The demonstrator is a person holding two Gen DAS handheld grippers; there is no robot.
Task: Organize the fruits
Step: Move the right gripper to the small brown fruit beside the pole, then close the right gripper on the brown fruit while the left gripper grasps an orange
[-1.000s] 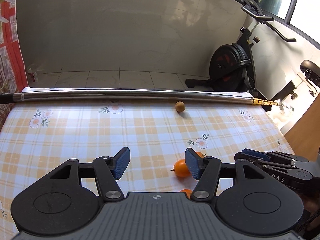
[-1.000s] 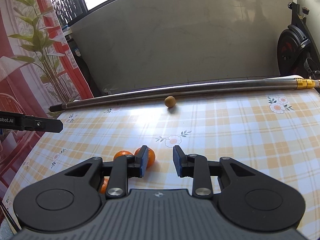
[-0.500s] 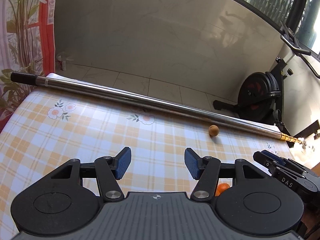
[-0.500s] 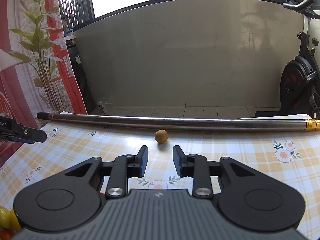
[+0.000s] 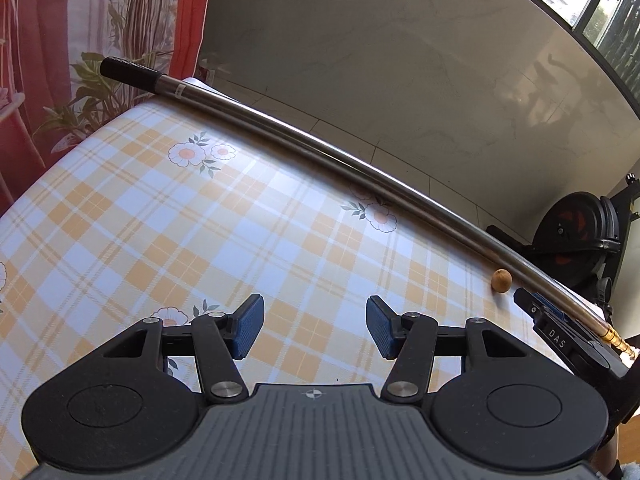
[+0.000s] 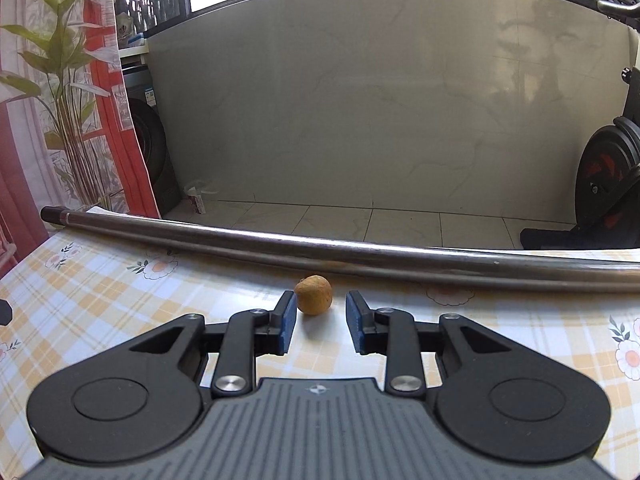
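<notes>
A small round brown fruit (image 6: 314,295) lies on the checked tablecloth (image 6: 120,300), just in front of a long metal pole (image 6: 360,250). My right gripper (image 6: 318,320) is low over the cloth, its blue pads a narrow gap apart. The fruit sits just beyond the fingertips, in line with the gap, and neither pad presses on it. In the left wrist view the same fruit (image 5: 501,280) is far right beside the pole (image 5: 320,152), with the right gripper's tip (image 5: 560,336) close behind it. My left gripper (image 5: 316,328) hangs over bare cloth; its jaws are closing with nothing between them.
The pole runs along the table's far edge; beyond it are a tiled floor and a grey wall. An exercise bike (image 6: 608,184) stands at the right. A red curtain with a plant print (image 6: 60,100) hangs at the left.
The right gripper has moved forward and down to the brown fruit. The left gripper has rolled and swung left. The oranges seen a second ago have left both views.
</notes>
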